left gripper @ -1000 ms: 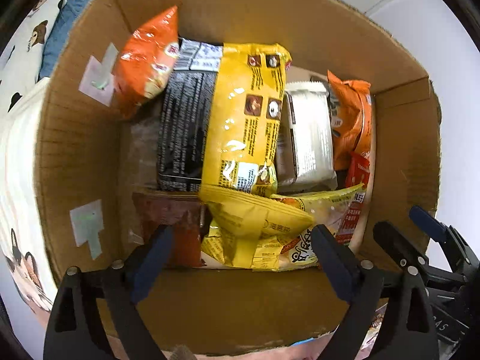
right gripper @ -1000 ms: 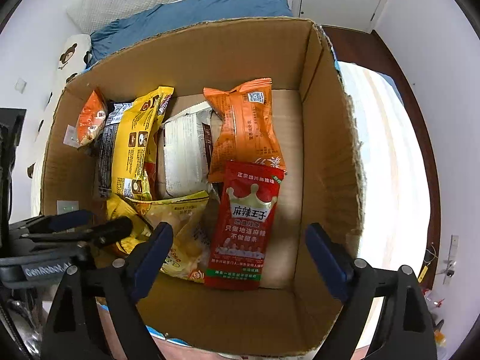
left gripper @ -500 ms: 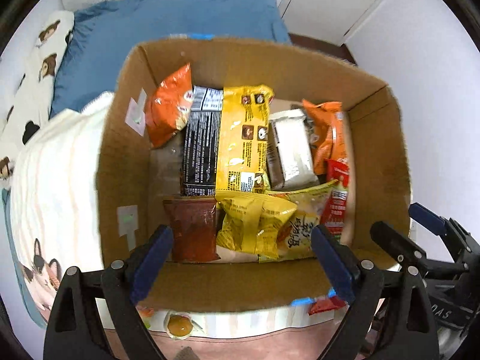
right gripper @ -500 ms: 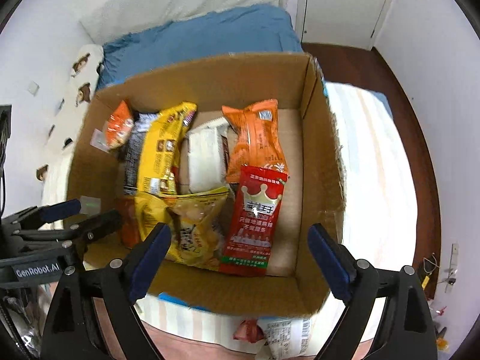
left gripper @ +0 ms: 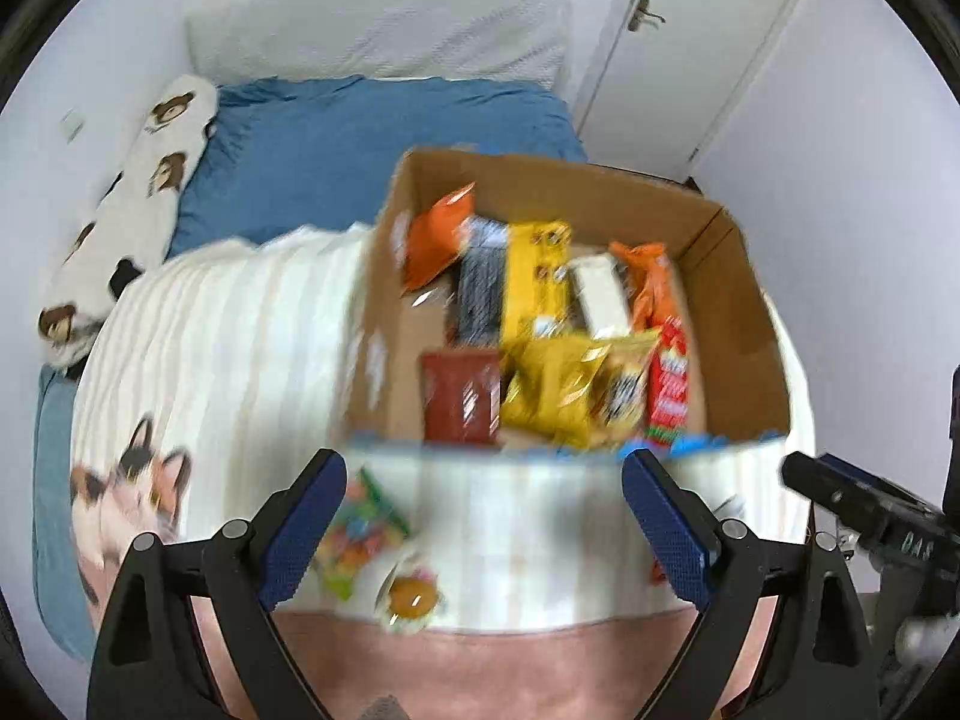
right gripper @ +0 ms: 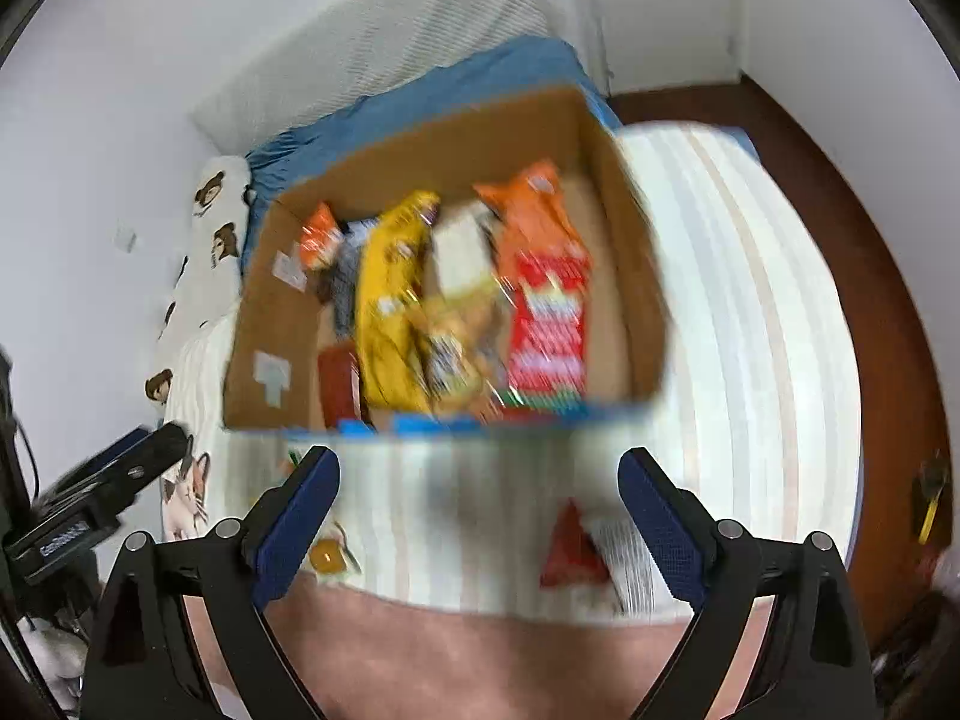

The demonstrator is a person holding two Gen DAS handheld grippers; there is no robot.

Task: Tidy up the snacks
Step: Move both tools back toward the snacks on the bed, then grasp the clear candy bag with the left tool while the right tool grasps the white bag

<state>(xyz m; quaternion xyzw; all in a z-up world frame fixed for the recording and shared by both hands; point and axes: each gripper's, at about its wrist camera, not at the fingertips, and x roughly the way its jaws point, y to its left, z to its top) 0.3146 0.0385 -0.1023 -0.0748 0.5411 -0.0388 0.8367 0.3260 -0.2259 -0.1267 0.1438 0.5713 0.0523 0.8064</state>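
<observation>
Nearest us, our left gripper (left gripper: 483, 516) stands wide open with nothing between its blue fingers, and our right gripper (right gripper: 479, 510) is spread just as wide and equally empty. Both hover over the near edge of the bed (left gripper: 540, 528), above the striped blanket (right gripper: 738, 312). Just under the left gripper lie a colourful candy bag (left gripper: 359, 531) and a small jelly cup (left gripper: 411, 597), close to each other on the blanket. Under the right gripper a red triangular packet (right gripper: 567, 552) lies touching a pale packet (right gripper: 627, 564); motion blur keeps us from reading either. Further in, the cardboard box (left gripper: 738, 324) sits on the blanket toward the middle of the bed, open at the top. Inside it we see a dark red pack (left gripper: 461, 399) at the near left, a yellow bag (left gripper: 561, 387) beside it, and a red pouch (right gripper: 549, 324) to the right. Behind these stand a tall yellow pack (left gripper: 534, 279), a white pack (left gripper: 600, 291) and an orange bag (right gripper: 531, 210). Beyond the box lie the blue sheet (left gripper: 336, 156) and a white pillow (left gripper: 384, 30) at the head of the bed
</observation>
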